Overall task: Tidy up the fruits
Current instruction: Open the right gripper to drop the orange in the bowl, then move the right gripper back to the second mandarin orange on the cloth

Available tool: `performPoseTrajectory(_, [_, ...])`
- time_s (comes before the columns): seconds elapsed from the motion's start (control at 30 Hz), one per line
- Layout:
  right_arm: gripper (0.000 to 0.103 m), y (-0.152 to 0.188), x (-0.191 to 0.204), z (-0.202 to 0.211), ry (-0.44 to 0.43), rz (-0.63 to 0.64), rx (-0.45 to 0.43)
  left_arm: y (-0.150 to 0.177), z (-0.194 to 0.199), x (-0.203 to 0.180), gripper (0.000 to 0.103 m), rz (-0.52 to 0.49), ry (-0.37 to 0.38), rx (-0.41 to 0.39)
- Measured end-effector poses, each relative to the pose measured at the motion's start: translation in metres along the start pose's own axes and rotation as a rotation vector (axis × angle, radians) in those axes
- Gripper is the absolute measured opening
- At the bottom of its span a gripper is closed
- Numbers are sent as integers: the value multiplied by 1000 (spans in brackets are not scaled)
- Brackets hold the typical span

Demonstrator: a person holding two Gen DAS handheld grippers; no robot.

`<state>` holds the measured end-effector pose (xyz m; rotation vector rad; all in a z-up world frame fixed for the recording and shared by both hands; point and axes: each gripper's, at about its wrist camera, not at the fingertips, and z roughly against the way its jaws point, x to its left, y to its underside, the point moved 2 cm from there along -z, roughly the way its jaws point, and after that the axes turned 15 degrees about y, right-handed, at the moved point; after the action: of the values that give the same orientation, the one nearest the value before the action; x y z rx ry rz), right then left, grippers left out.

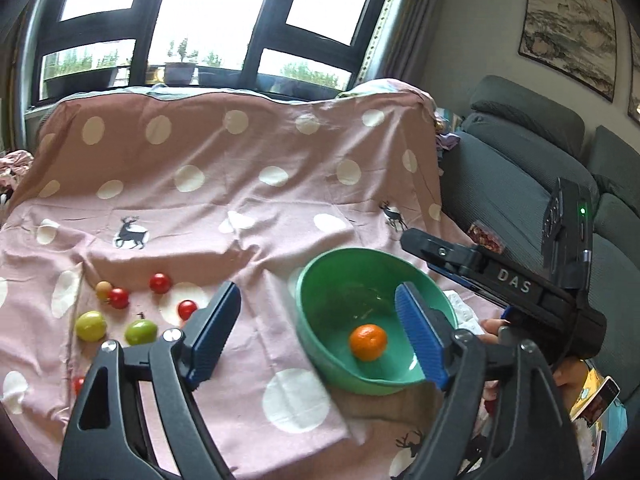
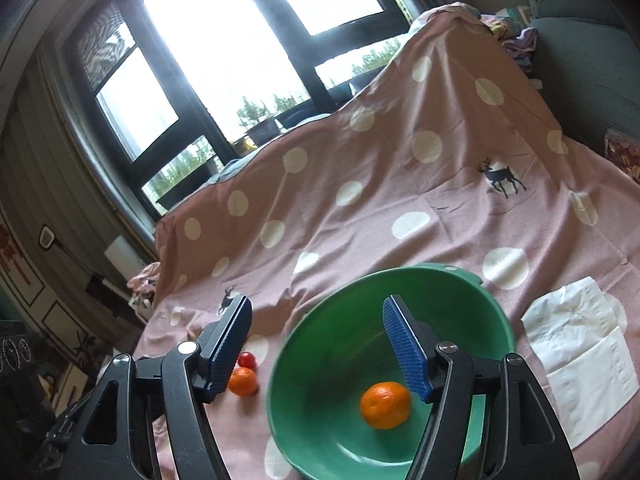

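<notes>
My left gripper [image 1: 316, 332] and right gripper [image 2: 316, 344] both stand wide open with nothing between the pads. One round orange mandarin [image 2: 385, 405] lies inside the green plastic bowl [image 2: 496, 312], the collecting place, as I judge it. The rest lies loose on the pink dotted cloth [image 1: 224, 184]: small red cherry tomatoes [image 1: 160, 283], two green plums [image 1: 140, 331], another mandarin [image 2: 243, 381] just outside the rim. A white paper napkin [image 2: 580, 356] lies beside the bowl, clear of my path.
</notes>
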<state>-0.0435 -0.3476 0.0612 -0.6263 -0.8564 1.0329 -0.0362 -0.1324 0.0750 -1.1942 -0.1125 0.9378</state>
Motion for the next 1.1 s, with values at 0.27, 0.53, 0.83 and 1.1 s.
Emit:
performPoseTrajectory(0.27, [79, 13, 45, -7, -364, -38, 118, 6, 75, 67, 83, 78, -182, -39])
performPoseTrajectory(0.53, [82, 46, 109, -36, -485, 7, 338, 38, 101, 143, 84, 282, -266, -16])
performPoseTrajectory(0.83, [82, 93, 164, -81, -353, 153, 516, 64, 88, 177, 84, 340, -262, 73])
performPoseTrajectory(1.1, [75, 97, 179, -107, -99, 295, 475, 74, 73, 180, 82, 352, -222, 92])
